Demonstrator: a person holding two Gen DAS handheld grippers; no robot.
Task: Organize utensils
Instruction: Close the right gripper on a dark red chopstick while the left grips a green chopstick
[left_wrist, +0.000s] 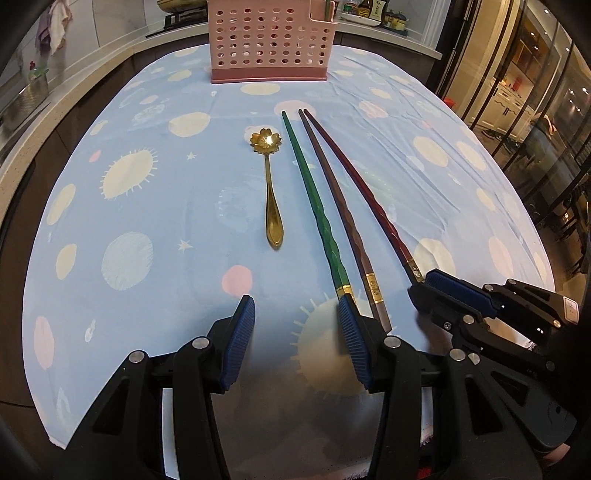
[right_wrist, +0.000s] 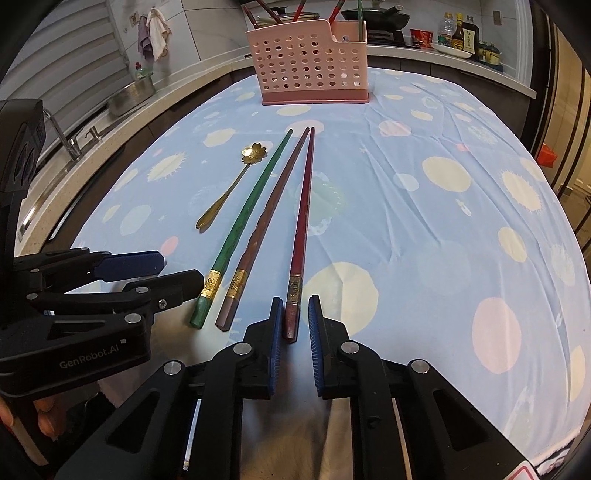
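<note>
Chopsticks lie in a row on the blue dotted tablecloth (right_wrist: 424, 229), and the job of picking them up for the pink holder is just starting. The right gripper (right_wrist: 295, 321) sits low at the near end of the red chopstick (right_wrist: 303, 206), with one blue pad on each side of it. Its jaws are narrow but not closed; the left pad looks to be touching the stick or just beside it, and a small gap shows at the right pad. So this step looks like the grab. Next, the jaws need to squeeze shut on the thick end, then lift the stick and carry it to the pink utensil holder (right_wrist: 310, 62) at the far side of the table, where other chopsticks already stand up. The stick is long and thin, so it may tip down when lifted by its end. The brown chopstick (right_wrist: 271, 206) and the green chopstick (right_wrist: 255, 206) lie just to the left of the red one, close but apart near the gripper. The gold flower spoon (left_wrist: 271, 192) lies left of them. The left gripper (left_wrist: 297, 321) hangs low near the table edge with its jaws wide and nothing between them. Its right pad is just beside the end of the green chopstick. Both grippers point forward toward the holder.
</note>
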